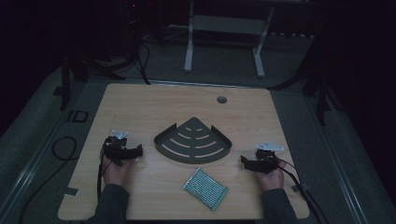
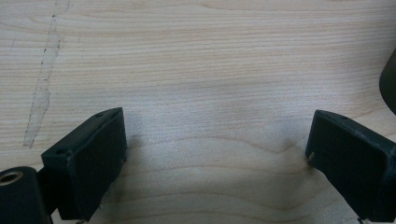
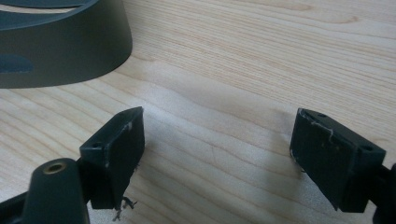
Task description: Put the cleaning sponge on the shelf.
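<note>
Corner shelf (image 1: 194, 141) lies between left gripper (image 1: 138, 151) and right gripper (image 1: 243, 161), apparently untouched; both jaw pairs apart, empty.

Dim room, white-legged frame (image 1: 224, 28) behind

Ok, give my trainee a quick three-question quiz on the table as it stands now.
1. True or false: the left gripper is shut on the sponge.
2. What lies between the two grippers? A) a fan-shaped dark tray B) a mug C) a book
3. Which gripper is the sponge nearer to?

Key
1. False: its jaws stand open over bare table.
2. A, the tray.
3. The right gripper, going by the high view.
</note>
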`<action>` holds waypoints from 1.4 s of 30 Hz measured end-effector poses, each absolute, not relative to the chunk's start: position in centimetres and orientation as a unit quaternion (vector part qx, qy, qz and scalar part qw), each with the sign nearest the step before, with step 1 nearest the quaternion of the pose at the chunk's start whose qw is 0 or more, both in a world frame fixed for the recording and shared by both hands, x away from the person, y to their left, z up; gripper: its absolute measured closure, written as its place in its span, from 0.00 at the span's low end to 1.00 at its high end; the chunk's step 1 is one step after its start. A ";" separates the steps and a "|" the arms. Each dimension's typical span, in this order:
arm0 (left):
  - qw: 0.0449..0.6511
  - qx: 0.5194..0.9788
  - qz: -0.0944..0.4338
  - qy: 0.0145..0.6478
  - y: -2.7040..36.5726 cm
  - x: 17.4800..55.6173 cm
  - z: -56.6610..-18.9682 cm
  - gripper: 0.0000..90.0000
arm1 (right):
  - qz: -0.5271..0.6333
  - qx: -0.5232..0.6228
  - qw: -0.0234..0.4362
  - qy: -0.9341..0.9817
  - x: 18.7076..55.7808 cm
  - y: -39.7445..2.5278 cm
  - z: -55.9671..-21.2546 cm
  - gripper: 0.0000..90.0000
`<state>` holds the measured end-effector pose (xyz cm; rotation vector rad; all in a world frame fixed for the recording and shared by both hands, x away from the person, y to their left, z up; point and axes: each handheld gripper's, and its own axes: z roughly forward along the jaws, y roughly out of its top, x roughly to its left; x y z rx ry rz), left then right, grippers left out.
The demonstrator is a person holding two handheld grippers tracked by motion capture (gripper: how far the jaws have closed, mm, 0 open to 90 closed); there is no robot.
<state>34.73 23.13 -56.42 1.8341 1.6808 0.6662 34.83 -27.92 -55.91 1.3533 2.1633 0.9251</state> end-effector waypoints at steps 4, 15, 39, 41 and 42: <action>0.279 0.684 0.248 0.627 23.1 34.7 -56.4 0.06 | 0.333 0.487 0.212 0.779 34.8 -27.9 -55.9 0.20; 0.279 0.684 0.248 0.627 23.1 34.7 -56.4 0.06 | 0.342 0.454 0.259 0.781 32.9 -28.4 -52.6 0.59; 0.279 0.684 0.248 0.627 23.1 34.7 -56.4 0.06 | 0.310 0.307 0.186 0.880 30.4 -22.5 -48.8 0.70; 0.279 0.684 0.248 0.627 23.1 34.7 -56.4 0.06 | 0.312 0.303 0.183 0.882 30.4 -22.2 -48.8 0.70; 0.279 0.684 0.248 0.627 23.1 34.7 -56.4 0.06 | 0.310 0.299 0.181 0.884 30.3 -21.9 -48.8 0.70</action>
